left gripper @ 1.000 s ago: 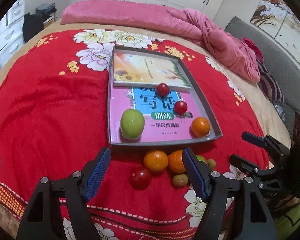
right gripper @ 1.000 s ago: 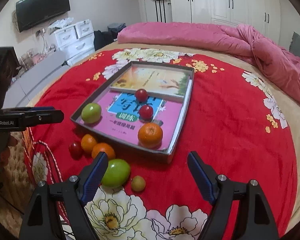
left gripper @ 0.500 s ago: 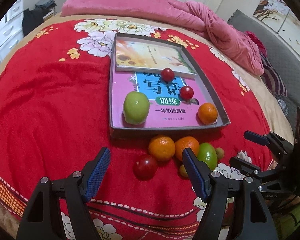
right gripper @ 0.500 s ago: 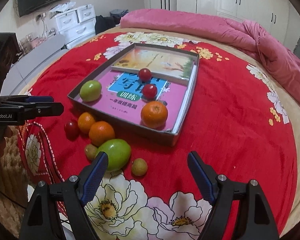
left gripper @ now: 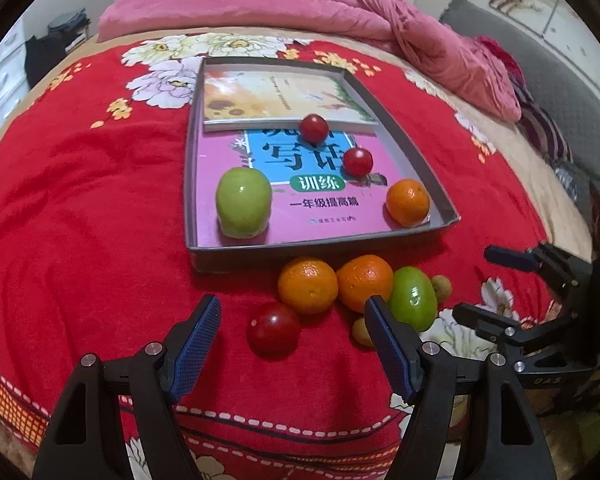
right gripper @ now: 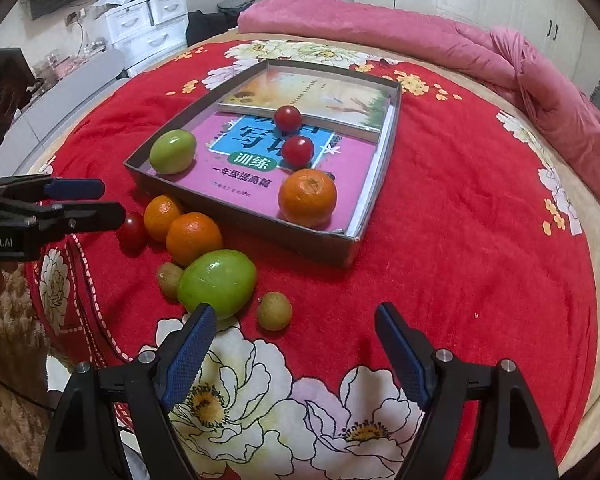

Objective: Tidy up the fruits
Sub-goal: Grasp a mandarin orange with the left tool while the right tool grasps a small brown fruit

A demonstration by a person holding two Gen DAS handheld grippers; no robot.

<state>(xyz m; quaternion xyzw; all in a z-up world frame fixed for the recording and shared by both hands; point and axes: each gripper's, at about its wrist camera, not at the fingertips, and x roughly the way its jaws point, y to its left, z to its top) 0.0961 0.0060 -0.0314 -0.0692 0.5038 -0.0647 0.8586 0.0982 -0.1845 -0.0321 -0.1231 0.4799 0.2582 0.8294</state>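
Both tongs are spread wide with nothing in them: the left gripper (left gripper: 294,330) hangs over a loose red tomato (left gripper: 273,330) on the red flowered blanket (left gripper: 80,208), and the right gripper (right gripper: 294,338) sits just short of a small brownish fruit (right gripper: 274,310) and a big green fruit (right gripper: 217,283). A bit further out, two oranges (left gripper: 307,285) (left gripper: 365,282) lie side by side right up near the grey tray (left gripper: 320,252). Inside the tray, on top of the books, there's a green apple (left gripper: 243,203), an orange (left gripper: 407,202) and two little tomatoes (left gripper: 357,161) (left gripper: 313,128).
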